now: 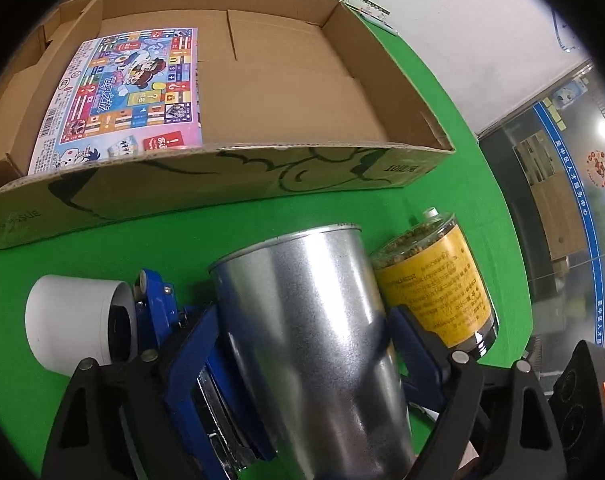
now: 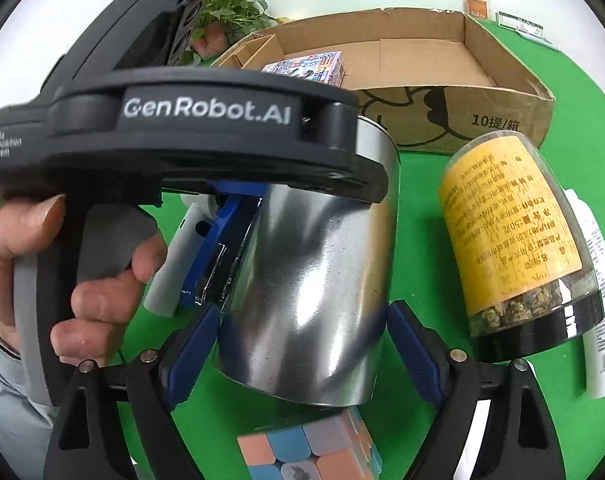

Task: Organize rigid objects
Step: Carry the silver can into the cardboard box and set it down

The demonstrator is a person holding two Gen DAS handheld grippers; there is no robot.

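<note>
Green worktop fills both views. Nearest in the right wrist view, a pastel puzzle cube lies just in front of the metal tin; the left view does not show it. The left tool is clamped on the tin, a blue pad against each side. The right tool flanks the same tin closely, but I cannot tell whether its pads press.

Right of the tin and touching it is a clear jar with a yellow label, holding dried brownish bits. Only the right view shows a white bottle beyond the jar, and a hand gripping the left tool's handle.

Left of the tin lie a blue stapler and a white cylinder, clearest in the left view.

Behind the tin stands an open cardboard box; it holds one colourful game box at its left end. A leafy plant shows past the box's left end, in the right view only.
</note>
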